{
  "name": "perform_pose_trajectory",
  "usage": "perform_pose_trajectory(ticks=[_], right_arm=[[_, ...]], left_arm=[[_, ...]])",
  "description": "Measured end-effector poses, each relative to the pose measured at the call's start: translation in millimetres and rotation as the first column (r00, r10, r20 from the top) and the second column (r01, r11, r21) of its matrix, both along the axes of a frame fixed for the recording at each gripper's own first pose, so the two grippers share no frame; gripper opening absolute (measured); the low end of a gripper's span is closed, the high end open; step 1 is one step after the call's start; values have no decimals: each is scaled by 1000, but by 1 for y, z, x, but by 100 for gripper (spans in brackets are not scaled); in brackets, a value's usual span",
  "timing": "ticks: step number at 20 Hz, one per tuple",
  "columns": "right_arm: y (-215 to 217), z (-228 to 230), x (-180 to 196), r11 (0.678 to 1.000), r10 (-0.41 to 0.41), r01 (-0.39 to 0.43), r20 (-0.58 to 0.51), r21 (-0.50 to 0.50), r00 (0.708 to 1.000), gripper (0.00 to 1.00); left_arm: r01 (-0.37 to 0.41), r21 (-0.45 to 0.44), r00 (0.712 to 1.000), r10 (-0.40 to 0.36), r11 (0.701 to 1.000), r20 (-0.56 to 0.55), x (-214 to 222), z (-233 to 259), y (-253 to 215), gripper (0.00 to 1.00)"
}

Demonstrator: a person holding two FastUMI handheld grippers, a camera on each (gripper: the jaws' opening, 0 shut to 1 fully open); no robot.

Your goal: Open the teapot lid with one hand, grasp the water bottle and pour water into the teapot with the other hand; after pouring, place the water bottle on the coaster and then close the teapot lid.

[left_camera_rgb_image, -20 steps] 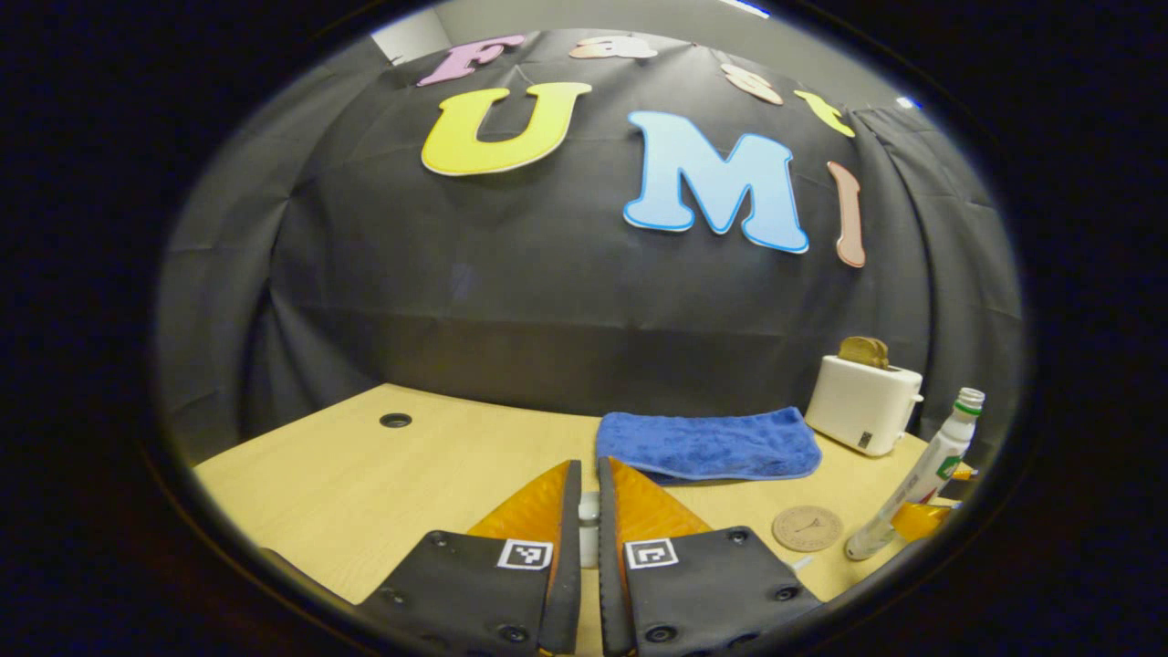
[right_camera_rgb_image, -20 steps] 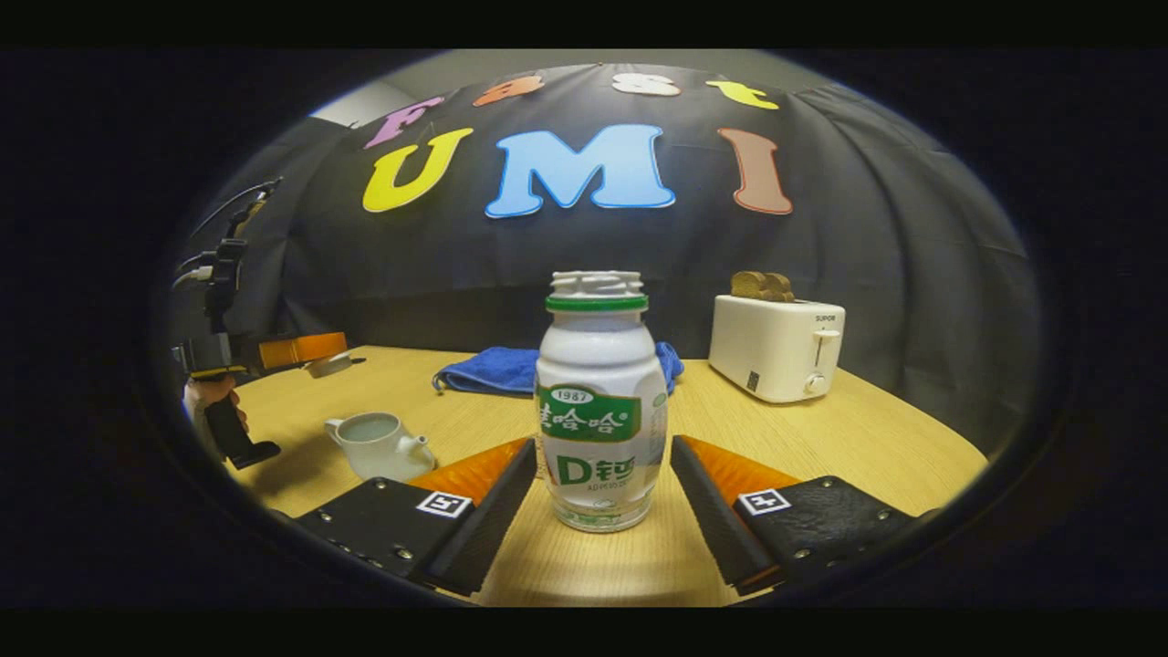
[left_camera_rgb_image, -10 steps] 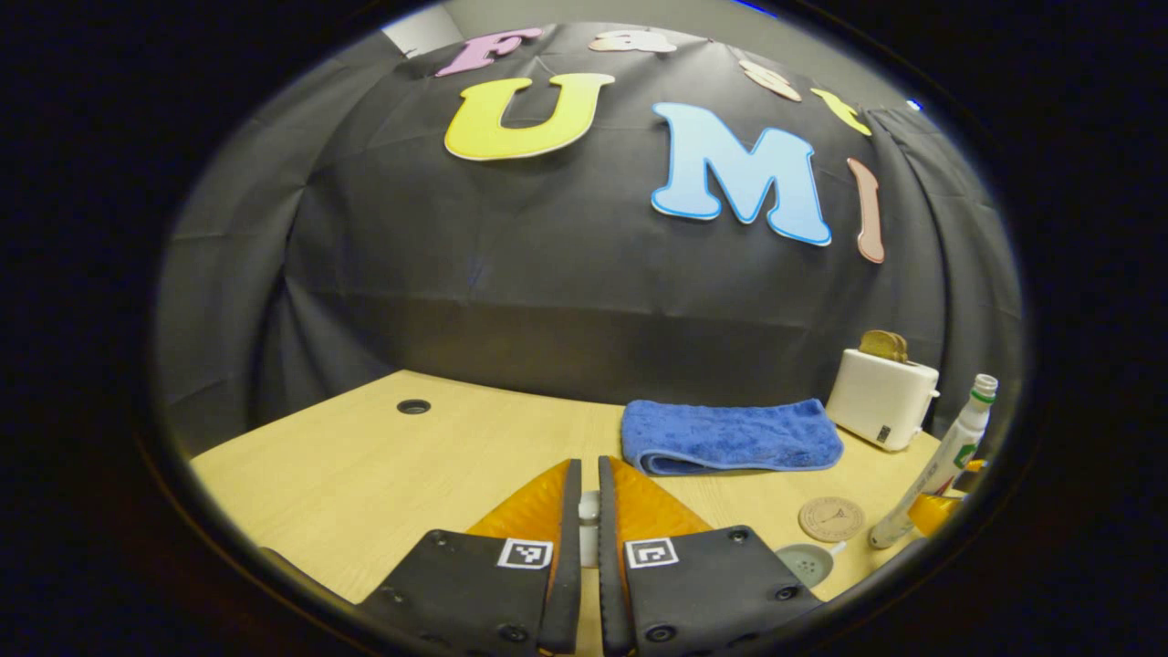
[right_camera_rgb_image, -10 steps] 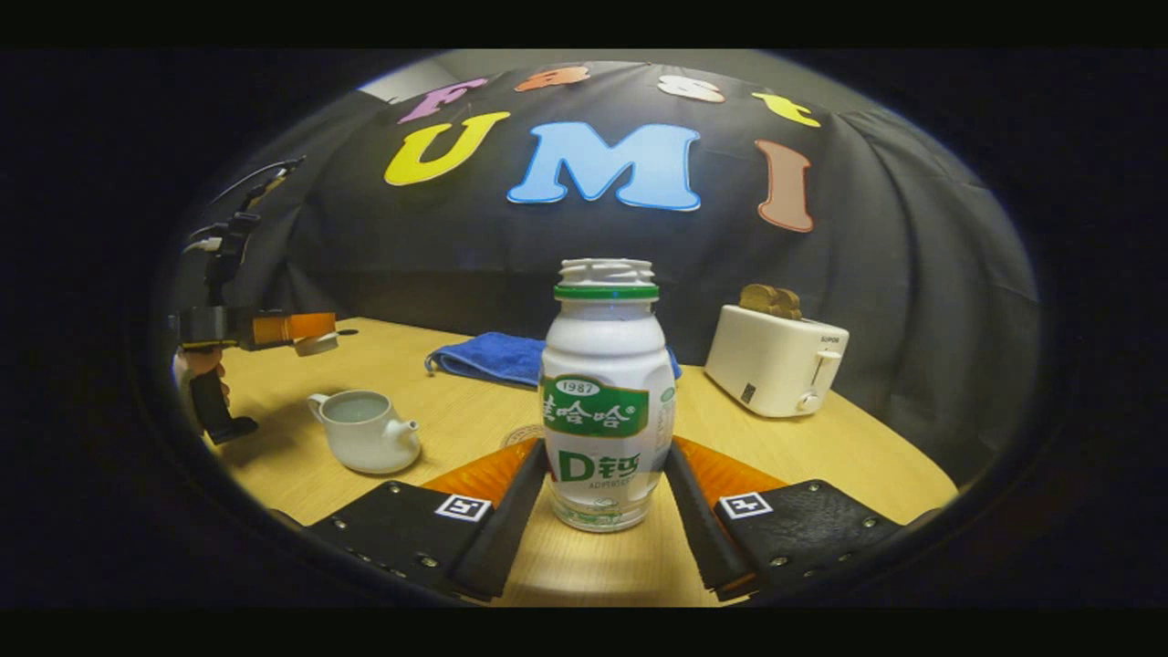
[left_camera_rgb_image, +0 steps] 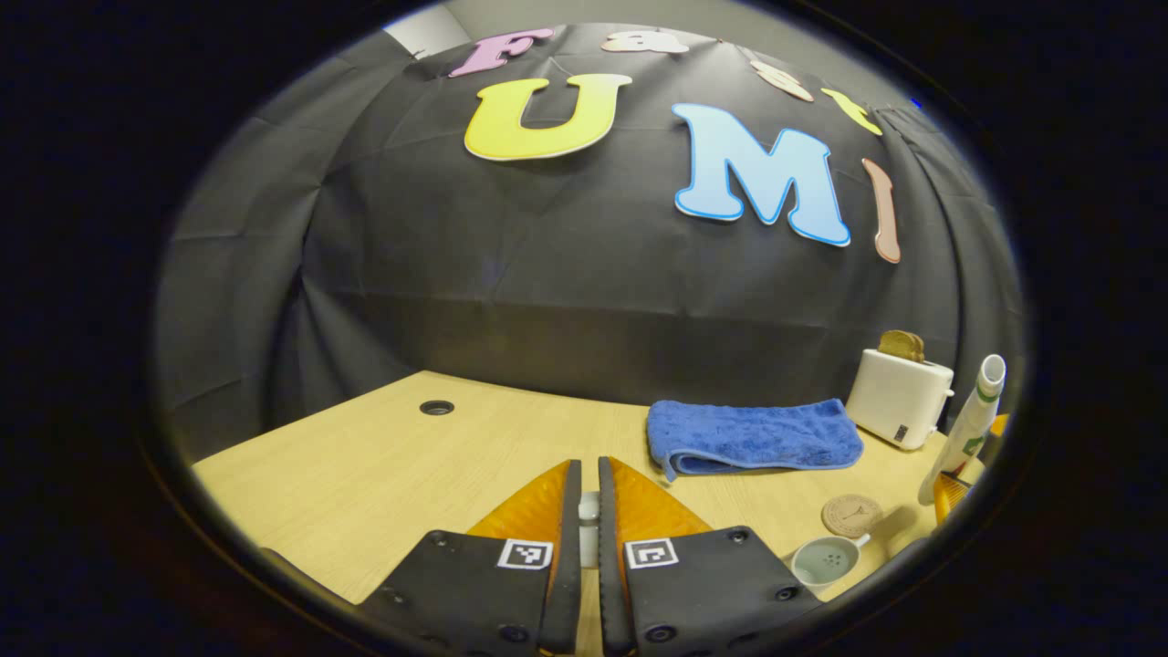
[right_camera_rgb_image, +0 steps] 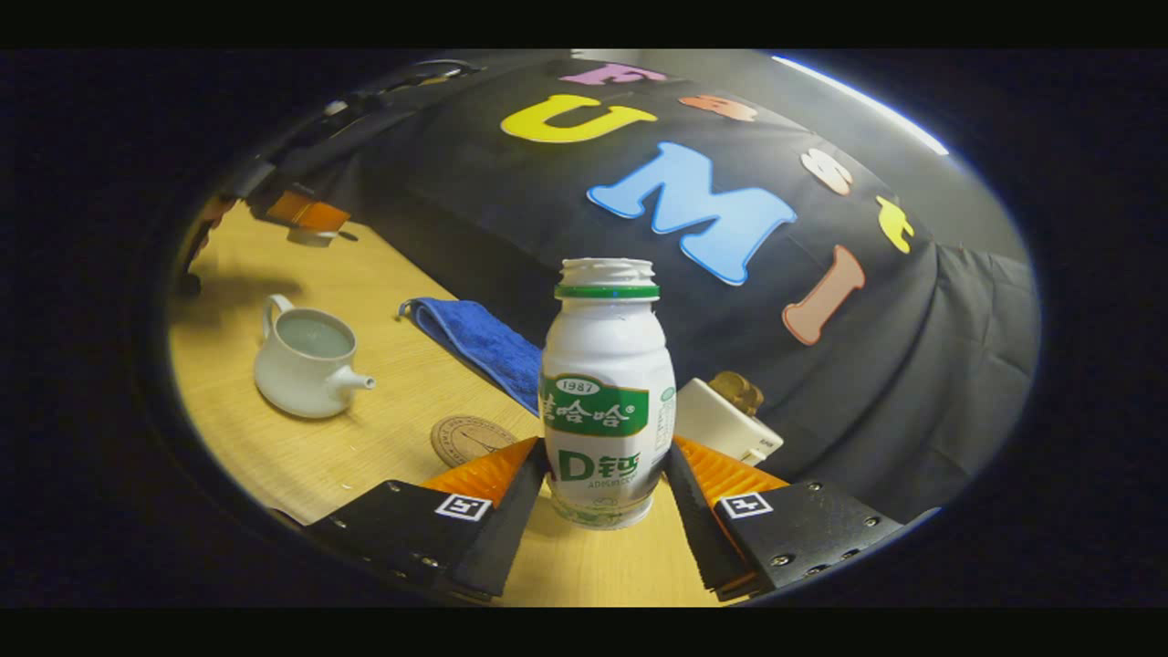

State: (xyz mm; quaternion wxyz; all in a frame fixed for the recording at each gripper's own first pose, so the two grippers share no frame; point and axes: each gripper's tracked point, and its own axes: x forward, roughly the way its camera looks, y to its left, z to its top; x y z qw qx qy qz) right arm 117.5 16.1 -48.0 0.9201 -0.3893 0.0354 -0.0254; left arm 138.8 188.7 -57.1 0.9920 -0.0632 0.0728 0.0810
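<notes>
Right hand-held gripper [right_camera_rgb_image: 604,497] pinching water bottle [right_camera_rgb_image: 607,392], tilted | left hand-held gripper [left_camera_rgb_image: 584,520] pressed on teapot lid [left_camera_rgb_image: 589,529], I read | open teapot [right_camera_rgb_image: 306,356] on tabletop [right_camera_rgb_image: 383,429] beside coaster [right_camera_rgb_image: 470,438]

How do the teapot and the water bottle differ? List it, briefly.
The teapot stands free on the table; the water bottle is clamped in the right claw. The teapot is squat, with a handle and spout; the water bottle is tall, with a green neck band. Both are white and open at the top.
</notes>
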Motion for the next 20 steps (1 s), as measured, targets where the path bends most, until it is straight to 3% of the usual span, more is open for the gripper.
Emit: perform_pose_trajectory(ticks=[1, 7, 8, 9, 10, 12, 13, 14, 15, 20], right_arm=[[1, 3, 1, 998, 1, 0, 10, -64, 1000, 76], [16, 7, 12, 936, 54, -36, 41, -349, 998, 76], [19, 8, 13, 922, 61, -39, 46, -384, 997, 61], [20, 8, 14, 909, 67, -40, 50, -416, 996, 61], [23, 9, 16, 894, 75, -44, 51, -446, 996, 76], [27, 9, 19, 865, 88, -49, 54, -499, 995, 76], [30, 8, 20, 851, 96, -52, 57, -523, 994, 61], [33, 8, 18, 834, 107, -57, 60, -549, 992, 61], [36, 10, 15, 819, 116, -59, 64, -571, 991, 76], [47, 14, 19, 766, 152, -70, 74, -639, 986, 76]], left_arm=[[-4, 3, 1000, 4, 1000, -3, 1, -3, 1, 15], [-17, 5, 1000, 17, 1000, -25, 2, -12, 8, 19], [-18, 2, 999, 18, 1000, -27, 2, -12, 9, 15], [-19, -1, 999, 19, 1000, -28, 2, -13, 10, 15], [-20, -3, 999, 20, 1000, -29, 2, -13, 10, 15], [-22, -3, 999, 22, 1000, -33, 3, -15, 11, 15], [-23, -2, 999, 23, 1000, -33, 3, -16, 12, 15], [-24, -1, 999, 24, 1000, -33, 3, -15, 12, 15], [-24, -2, 999, 24, 1000, -33, 3, -16, 12, 15], [-30, -14, 999, 29, 999, -31, 1, -15, 15, 15]])
